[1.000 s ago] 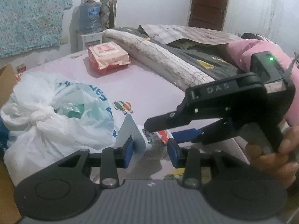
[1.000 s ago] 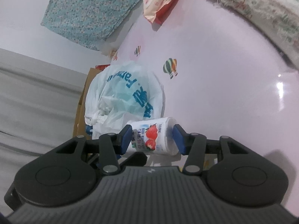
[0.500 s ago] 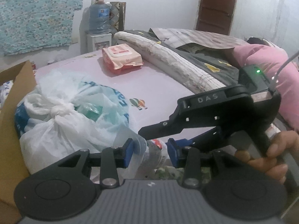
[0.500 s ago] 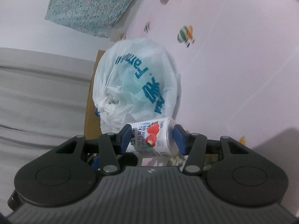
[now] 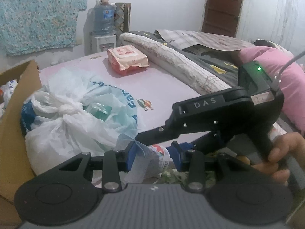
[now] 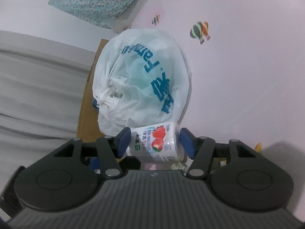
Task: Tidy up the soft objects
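Observation:
A white yogurt cup [image 6: 154, 143] with strawberry print lies sideways between the blue pads of my right gripper [image 6: 155, 142]. Those jaws are opening, and a gap shows at the right pad. In the left wrist view the same cup [image 5: 158, 158] sits between the pads of my left gripper [image 5: 153, 153], which is shut on it, with a translucent lid flap by the left pad. The right gripper's black handle [image 5: 247, 114] comes in from the right, held by a hand [image 5: 276, 152]. A knotted white plastic bag [image 5: 76, 118] with blue print lies just beyond the cup.
A cardboard box [image 5: 17, 114] stands left of the bag at the bed's edge. On the pink sheet [image 5: 162, 87] farther back lie a pack of wipes [image 5: 127, 59] and a rolled quilt [image 5: 171, 57]. A pink pillow [image 5: 276, 72] is at the right.
The right gripper's jaws have widened off the cup. Both grippers have drifted with the cup toward the plastic bag and the box, which now look larger.

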`<state>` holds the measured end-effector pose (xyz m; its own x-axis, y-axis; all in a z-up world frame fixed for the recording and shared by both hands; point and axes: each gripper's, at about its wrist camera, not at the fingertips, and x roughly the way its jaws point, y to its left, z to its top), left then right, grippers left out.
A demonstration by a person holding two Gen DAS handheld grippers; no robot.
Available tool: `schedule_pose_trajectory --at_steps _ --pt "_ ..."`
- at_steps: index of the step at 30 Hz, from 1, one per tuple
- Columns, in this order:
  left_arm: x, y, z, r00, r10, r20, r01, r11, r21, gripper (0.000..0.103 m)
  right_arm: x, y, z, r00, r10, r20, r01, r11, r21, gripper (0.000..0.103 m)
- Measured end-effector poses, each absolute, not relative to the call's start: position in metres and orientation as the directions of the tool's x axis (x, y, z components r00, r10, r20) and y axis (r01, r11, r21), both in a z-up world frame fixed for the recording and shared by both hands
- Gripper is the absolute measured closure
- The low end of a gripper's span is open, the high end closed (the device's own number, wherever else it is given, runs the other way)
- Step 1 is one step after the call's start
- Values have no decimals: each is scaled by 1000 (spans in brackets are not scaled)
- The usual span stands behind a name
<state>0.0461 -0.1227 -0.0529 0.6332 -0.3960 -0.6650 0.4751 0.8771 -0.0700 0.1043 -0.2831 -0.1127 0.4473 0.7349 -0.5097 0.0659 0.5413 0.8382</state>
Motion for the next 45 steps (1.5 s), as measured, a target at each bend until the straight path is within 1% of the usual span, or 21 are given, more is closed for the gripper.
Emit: schedule_pose_trajectory --at_steps 7,12,19,23,24,26,27,29,30,31,32,34,35,38,40,42,44,45 --pt "50 -134 -55 623 -402 -671 498 866 -57 63 101 -294 -108 477 697 -536 58 583 810 45" --pt "51 -143 -56 627 -400 -668 515 857 -30 63 99 -299 -100 509 657 -556 36 630 776 42" --pt "54 -159 -55 617 -423 -664 548 836 -23 62 93 -318 -92 575 600 -556 38 660 751 42" --pt "56 -167 -56 596 -463 -656 582 812 -44 60 89 -334 -89 612 595 -520 41 633 773 41" --pt "56 -168 -56 595 -470 -653 586 809 -47 59 87 -337 -88 623 593 -510 38 628 777 41" --pt "54 -170 -56 606 -473 -640 588 808 -40 50 85 -342 -86 638 594 -490 28 618 786 41" --pt "52 -169 -55 616 -475 -629 587 809 -35 48 84 -343 -85 642 595 -484 23 616 787 40" --pt "47 -164 -51 639 -475 -605 584 811 -20 40 84 -344 -83 646 596 -477 14 615 788 40" --pt "45 -162 -49 647 -470 -600 582 813 -9 37 84 -343 -83 645 600 -474 8 615 788 40" --pt "44 -159 -48 655 -461 -599 579 815 6 33 84 -341 -83 642 603 -474 3 617 787 40" --pt "43 -157 -48 663 -446 -602 572 820 22 28 85 -339 -82 638 606 -474 -3 618 786 40" --pt "46 -152 -51 659 -413 -628 556 830 37 23 87 -334 -83 629 613 -478 -14 624 781 40" --pt "48 -150 -54 649 -402 -646 552 833 35 22 89 -331 -85 621 615 -486 -16 629 777 40" --pt "59 -151 -65 598 -375 -709 542 840 13 22 93 -322 -89 597 618 -512 -17 647 762 41" --pt "65 -153 -72 566 -385 -729 548 836 -16 22 93 -317 -90 583 618 -528 -20 661 751 42" --pt "72 -157 -79 535 -394 -748 548 835 -48 27 93 -314 -90 575 616 -538 -23 670 742 44" --pt "77 -160 -82 527 -397 -752 543 837 -62 36 93 -313 -91 569 615 -546 -26 678 735 48" --pt "79 -160 -83 525 -398 -752 539 840 -68 37 93 -312 -92 564 618 -548 -28 678 735 50"
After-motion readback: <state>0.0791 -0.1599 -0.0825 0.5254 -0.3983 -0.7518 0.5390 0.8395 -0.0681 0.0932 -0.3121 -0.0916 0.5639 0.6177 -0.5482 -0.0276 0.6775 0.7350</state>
